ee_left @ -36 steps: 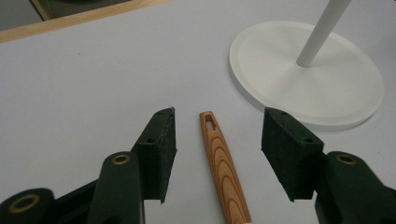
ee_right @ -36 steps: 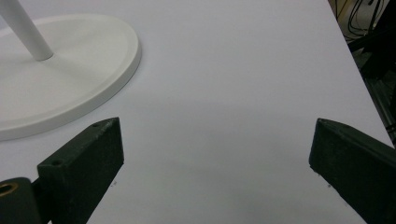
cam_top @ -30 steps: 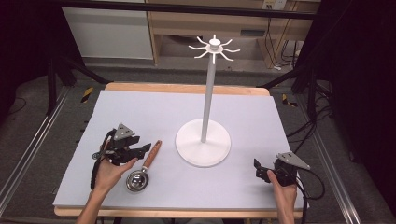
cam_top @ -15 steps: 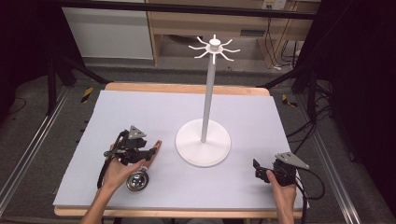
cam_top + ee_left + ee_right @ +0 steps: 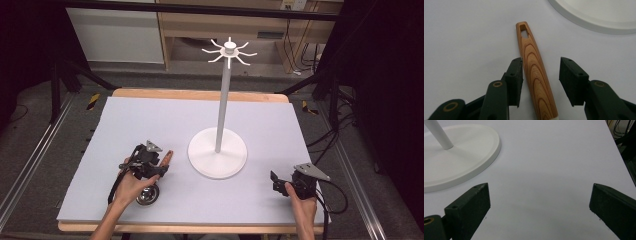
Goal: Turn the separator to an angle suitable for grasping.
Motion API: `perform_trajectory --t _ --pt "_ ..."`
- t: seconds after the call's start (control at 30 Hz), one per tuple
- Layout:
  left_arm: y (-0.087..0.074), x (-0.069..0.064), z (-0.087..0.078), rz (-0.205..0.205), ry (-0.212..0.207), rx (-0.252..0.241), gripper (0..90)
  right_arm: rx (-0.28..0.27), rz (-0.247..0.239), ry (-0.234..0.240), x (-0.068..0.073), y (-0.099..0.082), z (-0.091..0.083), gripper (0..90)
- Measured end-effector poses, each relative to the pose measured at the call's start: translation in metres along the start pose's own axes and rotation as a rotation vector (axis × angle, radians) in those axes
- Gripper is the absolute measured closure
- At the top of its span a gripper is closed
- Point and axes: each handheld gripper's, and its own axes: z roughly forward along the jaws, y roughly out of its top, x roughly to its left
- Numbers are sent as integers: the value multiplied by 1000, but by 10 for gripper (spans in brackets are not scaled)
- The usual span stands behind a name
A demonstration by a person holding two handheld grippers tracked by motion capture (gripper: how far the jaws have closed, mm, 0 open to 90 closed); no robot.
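A utensil with a wooden handle (image 5: pixel 534 75) and a round metal bowl (image 5: pixel 147 196) lies on the grey mat, left of the stand. My left gripper (image 5: pixel 150 167) sits low over the handle, whose tip (image 5: pixel 166 157) pokes out past it. In the left gripper view the handle runs between the two pads; the left pad (image 5: pixel 515 72) is at its edge and the right pad (image 5: pixel 571 77) stands clear. The jaws have just been closing and do not clamp the handle. My right gripper (image 5: pixel 280 184) rests at the front right, open wide (image 5: pixel 539 202), with nothing between its fingers.
A white hook stand (image 5: pixel 218 155) rises mid-table from a round base (image 5: pixel 456 157), with several hooks at the top (image 5: pixel 229 50). Its base rim (image 5: pixel 599 15) lies just beyond the handle tip. The grey mat (image 5: pixel 150 120) covers a wooden table.
My left gripper has moved right and down onto the wooden handle, and its jaws have narrowed around it. The right gripper has stayed where it was.
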Motion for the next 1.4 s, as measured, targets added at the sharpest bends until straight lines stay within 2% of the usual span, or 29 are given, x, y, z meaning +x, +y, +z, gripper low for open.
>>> perform_trajectory --t 0.4,0.7,0.97,1.2,1.4 --pt "-6 4 13 -12 0 71 597 2 1 0 0 0 0 40" --pt "-5 4 13 -33 2 80 613 3 3 4 -1 0 0 40" --pt "-7 8 7 -53 -22 95 660 3 6 9 -1 0 0 42" --pt "-12 8 2 -30 -19 102 677 8 7 14 -1 0 0 42" --pt "-19 5 -1 -14 -33 111 672 12 11 21 0 0 0 42"
